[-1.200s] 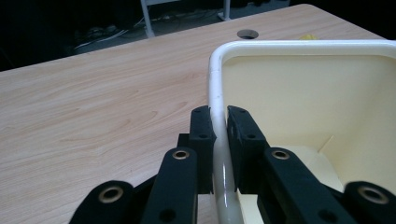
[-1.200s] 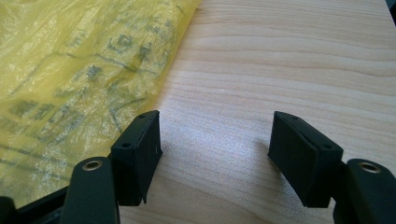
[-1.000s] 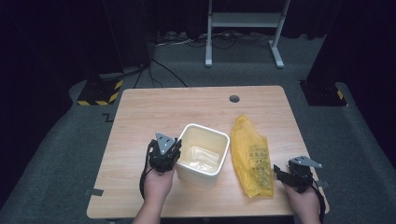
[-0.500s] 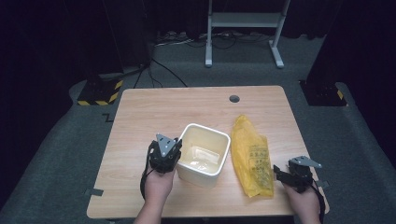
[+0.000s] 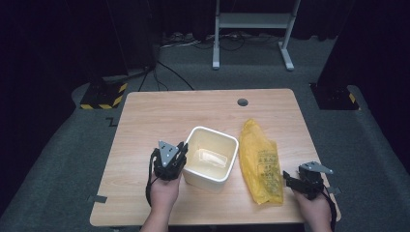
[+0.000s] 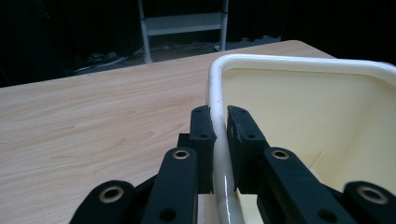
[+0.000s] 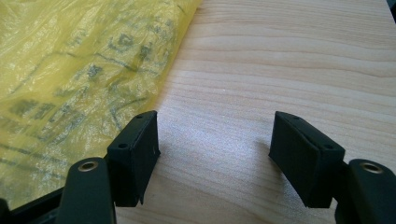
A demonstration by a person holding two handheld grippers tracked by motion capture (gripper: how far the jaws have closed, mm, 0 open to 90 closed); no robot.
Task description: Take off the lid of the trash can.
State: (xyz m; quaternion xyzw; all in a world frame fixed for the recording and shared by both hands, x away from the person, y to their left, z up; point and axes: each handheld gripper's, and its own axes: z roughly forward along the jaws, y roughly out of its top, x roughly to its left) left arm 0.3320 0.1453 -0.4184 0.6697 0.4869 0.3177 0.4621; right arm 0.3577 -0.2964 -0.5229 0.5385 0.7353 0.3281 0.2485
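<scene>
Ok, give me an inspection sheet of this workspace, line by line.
Surface: wooden table, with a round hole near the far edge.
Job's things: cream bin standing upright, something pale lying inside; yellow plastic bag lying flat beside it.
Clutter: nothing seen.
Grippers: left tool shut on the cream bin's rim, one jaw inside and one outside; right tool open above bare wood, next to the bag's edge.
Cables: black cables on the floor beyond the table.
Surroundings: grey carpet, dark curtains, a metal stand, hazard-striped blocks.
</scene>
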